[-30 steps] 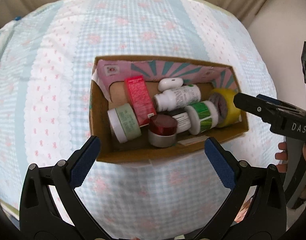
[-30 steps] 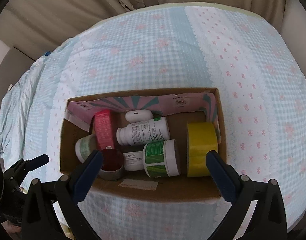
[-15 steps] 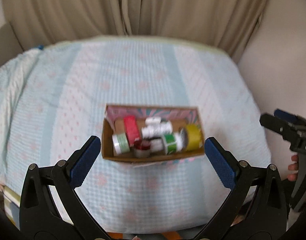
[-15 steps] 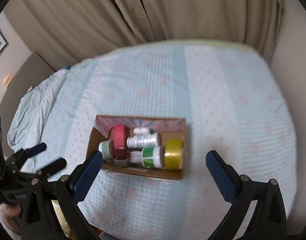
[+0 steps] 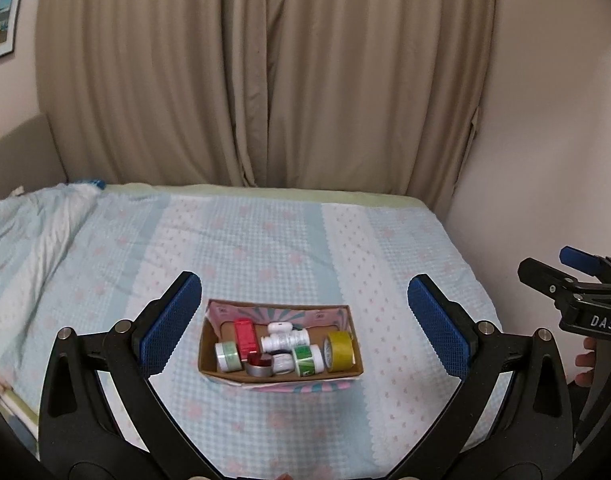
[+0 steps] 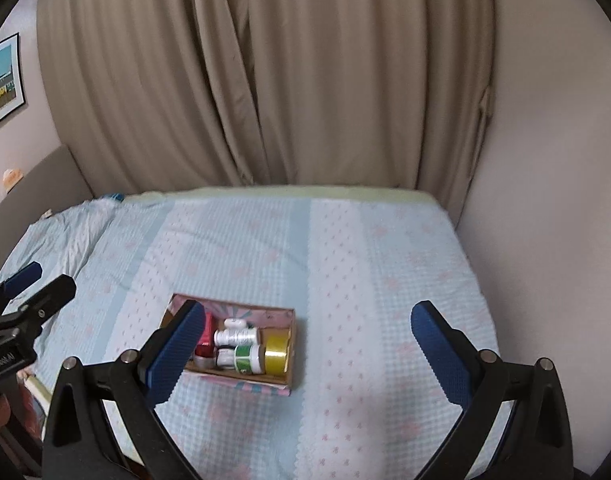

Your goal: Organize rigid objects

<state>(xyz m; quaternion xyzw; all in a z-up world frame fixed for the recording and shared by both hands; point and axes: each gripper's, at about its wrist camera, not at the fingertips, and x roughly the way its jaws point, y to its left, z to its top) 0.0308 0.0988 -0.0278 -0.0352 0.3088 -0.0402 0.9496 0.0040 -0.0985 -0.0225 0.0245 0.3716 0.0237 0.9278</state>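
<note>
Here, both grippers empty. Left gripper [image 5: 304, 320] spread wide, held high and well back from the box [image 5: 279, 376], nothing between the blue pads [image 5: 170, 324]. Right gripper [image 6: 305, 346] likewise spread wide, likewise well back from the box, off to its right. Neither touching anything.

Outward, on the bed [image 5: 345, 248], near its front edge: the open cardboard box with every loose item inside. At the box's left end, a pale green jar [image 5: 227, 356] on its side; just right of it, a red carton [image 5: 246, 336]; in front of that, against the box's near wall, a red-lidded tin [image 5: 260, 365]. In the middle, a white bottle [image 5: 284, 339] lying flat, with a small white case [image 5: 278, 326] behind it toward the box's far wall. Right of the tin, a small white jar [image 5: 282, 362], then a green-labelled jar [image 5: 307, 359]. At the box's right end, a yellow tape roll [image 5: 338, 350] standing on edge.

Around the box, only bedsheet; behind, curtains [image 5: 265, 80].

Judged from this: gathering apparently done, nothing left outside the box. Possibly remaining, tidier packing inside, since several items lie tumbled; otherwise looks finished.
</note>
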